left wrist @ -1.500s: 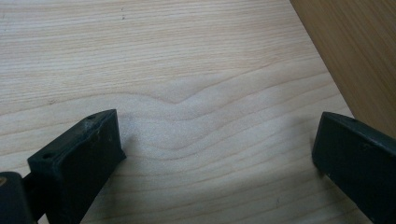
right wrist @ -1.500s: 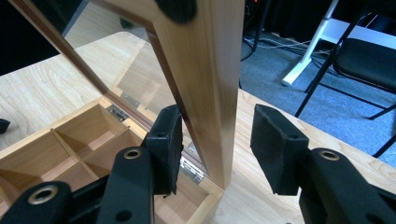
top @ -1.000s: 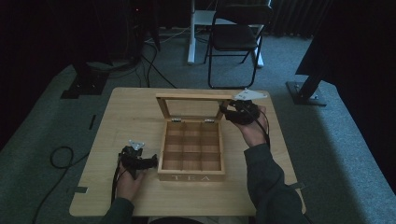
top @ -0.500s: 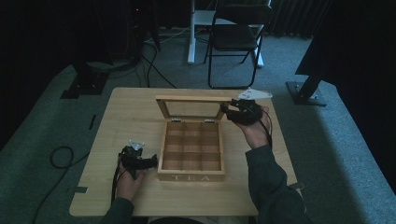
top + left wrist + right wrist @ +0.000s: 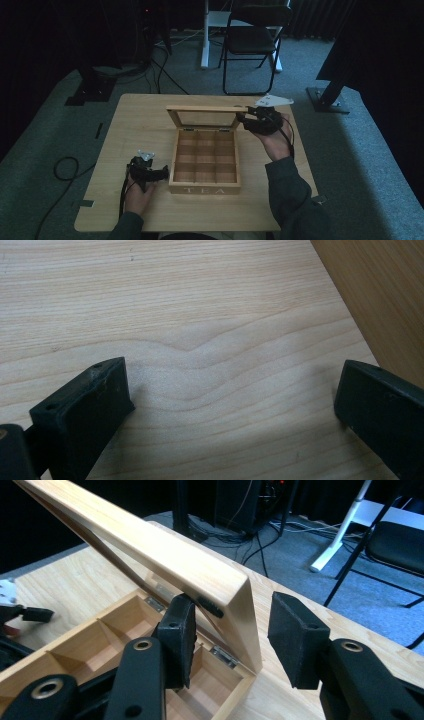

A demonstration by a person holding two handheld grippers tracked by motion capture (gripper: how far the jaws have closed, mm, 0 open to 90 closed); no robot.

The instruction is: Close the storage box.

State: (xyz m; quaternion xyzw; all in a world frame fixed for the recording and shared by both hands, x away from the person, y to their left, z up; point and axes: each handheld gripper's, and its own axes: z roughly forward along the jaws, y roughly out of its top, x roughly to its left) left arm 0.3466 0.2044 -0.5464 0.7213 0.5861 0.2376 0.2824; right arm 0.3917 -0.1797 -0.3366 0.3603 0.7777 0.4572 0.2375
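Two tools are at work around one wooden box, which sits at the middle of the desk with "TEA" on its near wall. Its lid stands raised at the far side, hinged along the box's far edge and leaning over the open compartments.

The right tool is at the lid's right end, held level from the right by the person's hand. In the right gripper view the right tool straddles the lid's side rail. One pad sits against the inner face just below a small black catch, and the other stands close at the outer face. The jaws are drawn in nearly as far as they go, clamped on the lid. Below them lie the box's far right compartments and two hinges.

The left tool rests on the desk just beside the box's near left corner, pointing at its left wall. In the left gripper view the left tool has its jaws wide apart with bare desk between them. The box wall is at the top right, just beyond the right jaw.
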